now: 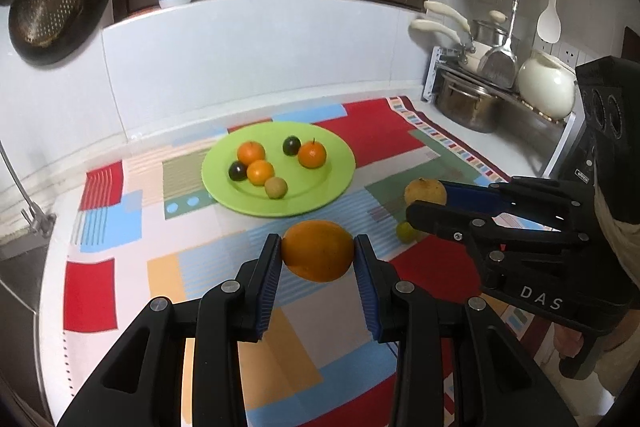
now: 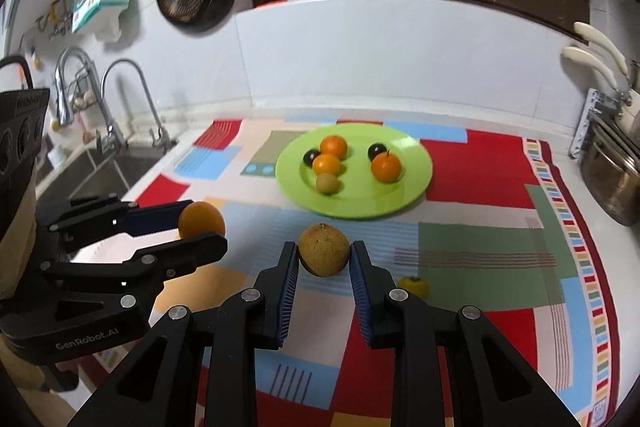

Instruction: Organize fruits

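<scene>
While clamped: left hand-held gripper point(image 1: 318, 251) on orange point(image 1: 318, 251), right hand-held gripper point(image 2: 324, 255) on brownish fruit point(image 2: 324, 255).

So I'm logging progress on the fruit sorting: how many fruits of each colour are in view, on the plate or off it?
Orange: 4, three on the green plate, one in the left gripper
Dark purple: 2
Yellow-brown: 2, one in the right gripper
Yellow-green: 1, on the cloth
Total: 9
</scene>
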The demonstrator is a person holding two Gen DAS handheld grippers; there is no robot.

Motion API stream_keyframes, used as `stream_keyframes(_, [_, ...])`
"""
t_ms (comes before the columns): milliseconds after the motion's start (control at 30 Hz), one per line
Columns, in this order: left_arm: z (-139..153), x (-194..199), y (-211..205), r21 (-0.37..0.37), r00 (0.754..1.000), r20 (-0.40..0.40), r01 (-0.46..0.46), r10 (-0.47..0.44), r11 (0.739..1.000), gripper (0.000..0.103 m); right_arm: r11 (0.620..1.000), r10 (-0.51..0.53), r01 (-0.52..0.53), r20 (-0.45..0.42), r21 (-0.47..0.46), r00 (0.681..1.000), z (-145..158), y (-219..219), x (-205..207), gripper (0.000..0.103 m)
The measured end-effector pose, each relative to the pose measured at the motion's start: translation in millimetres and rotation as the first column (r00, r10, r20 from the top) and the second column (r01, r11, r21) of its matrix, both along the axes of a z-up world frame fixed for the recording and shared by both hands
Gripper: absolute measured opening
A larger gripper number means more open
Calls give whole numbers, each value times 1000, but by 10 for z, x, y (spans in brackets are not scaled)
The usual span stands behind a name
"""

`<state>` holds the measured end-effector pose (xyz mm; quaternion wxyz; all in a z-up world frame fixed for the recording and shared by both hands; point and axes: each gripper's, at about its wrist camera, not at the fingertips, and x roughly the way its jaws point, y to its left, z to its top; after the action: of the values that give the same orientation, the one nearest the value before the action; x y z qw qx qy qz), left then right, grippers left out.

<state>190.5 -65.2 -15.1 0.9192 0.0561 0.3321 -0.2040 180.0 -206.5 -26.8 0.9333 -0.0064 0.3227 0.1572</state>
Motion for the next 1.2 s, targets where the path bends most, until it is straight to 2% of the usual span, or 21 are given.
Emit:
stream_keyframes(533, [262,269,36,-7,998,70,5,-4,1000,36,999,-33,33,31,11,999,257,93,155,27])
stream_keyframes(1200, [435,871,-49,20,996,92,19,-20,1000,36,998,-59,60,47,-7,997,523,77,731,27])
